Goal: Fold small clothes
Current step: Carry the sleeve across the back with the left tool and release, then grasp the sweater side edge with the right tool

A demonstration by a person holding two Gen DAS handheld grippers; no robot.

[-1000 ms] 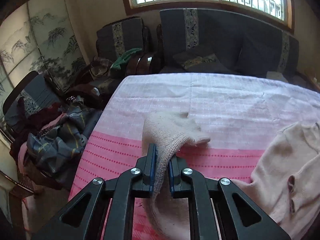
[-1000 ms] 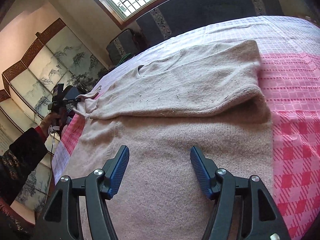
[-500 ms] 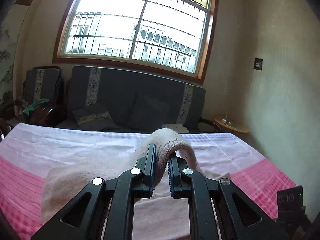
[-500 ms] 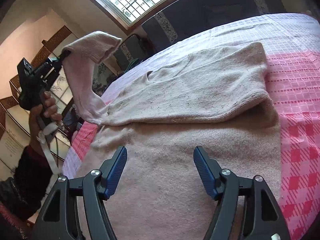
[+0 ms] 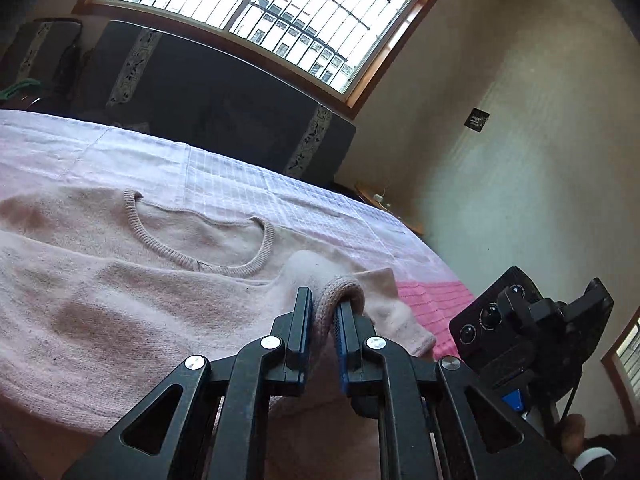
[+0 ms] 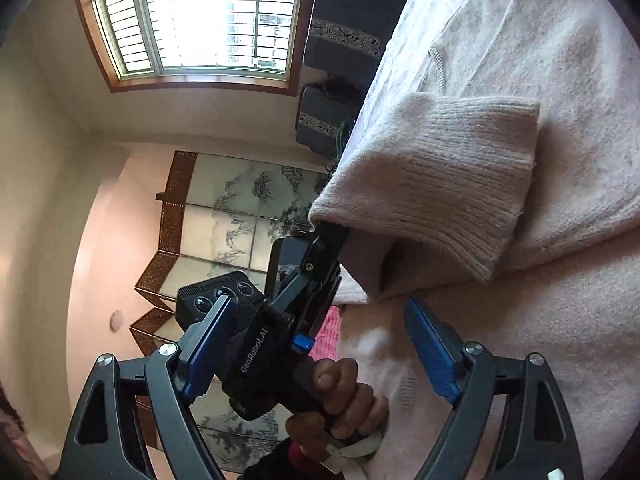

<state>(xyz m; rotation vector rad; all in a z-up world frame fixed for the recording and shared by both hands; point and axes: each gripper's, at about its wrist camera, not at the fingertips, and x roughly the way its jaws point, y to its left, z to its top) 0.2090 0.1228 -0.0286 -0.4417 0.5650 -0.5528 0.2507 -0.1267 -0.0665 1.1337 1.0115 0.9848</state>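
Note:
A pale pink knit sweater (image 5: 120,304) lies flat on the pink checked cloth (image 5: 280,192), its round neckline (image 5: 200,240) facing up. My left gripper (image 5: 323,312) is shut on the ribbed cuff of a sleeve (image 5: 340,286), folded over the sweater's chest just right of the neckline. In the right wrist view that cuff (image 6: 460,184) drapes over the left gripper's fingers, hiding them; a hand (image 6: 340,396) holds its black housing (image 6: 256,344). My right gripper (image 6: 318,306) is rolled sideways over the sweater's lower part, jaws opening wide, its pads pressing on nothing.
A dark sofa (image 5: 224,92) stands behind the cloth under a barred window (image 5: 260,12). A small wooden side table (image 5: 384,200) is at the far right corner. A painted folding screen (image 6: 240,208) stands on the left side of the room.
The left gripper carried the sleeve from the left side up and across, then down onto the sweater's chest. The right gripper rolled sideways, and its jaws spread wider.

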